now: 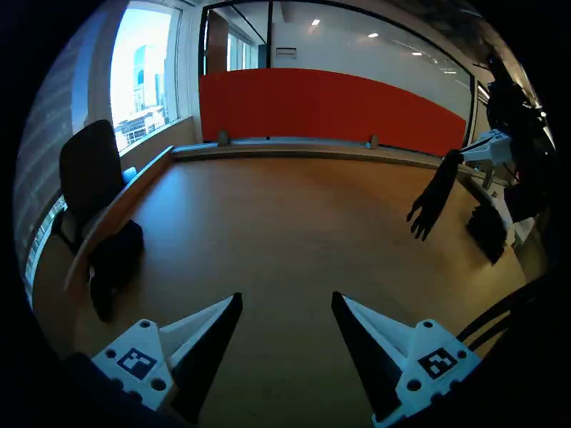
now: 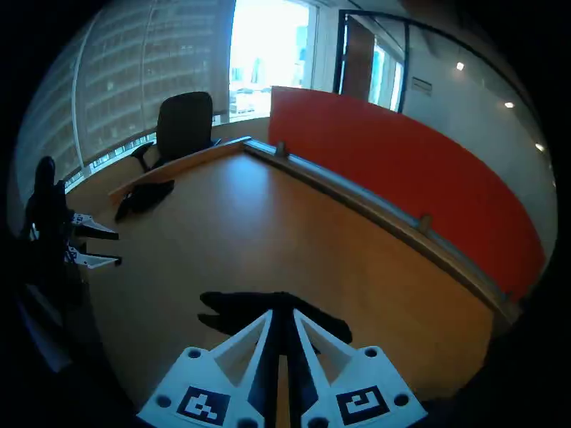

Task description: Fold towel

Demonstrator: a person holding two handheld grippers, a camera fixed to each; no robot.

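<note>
A black, glove-shaped cloth [image 1: 430, 201] hangs above the wooden table [image 1: 285, 221], pinched at its top by my right gripper [image 1: 460, 153]. In the right gripper view that gripper [image 2: 283, 312] is shut on the black cloth [image 2: 235, 308], which spreads out below the fingertips. My left gripper [image 1: 285, 298] stands open over bare table near the front edge, nothing between its fingers. It is also seen far left in the right gripper view [image 2: 118, 247], open, held by a person in dark clothes.
A second dark bundle [image 1: 114, 264] lies at the table's left edge [image 2: 143, 196], and another dark item [image 1: 489, 230] at its right edge. A black office chair [image 1: 89, 171] stands by the window. A red partition [image 1: 328, 107] runs along the table's far side.
</note>
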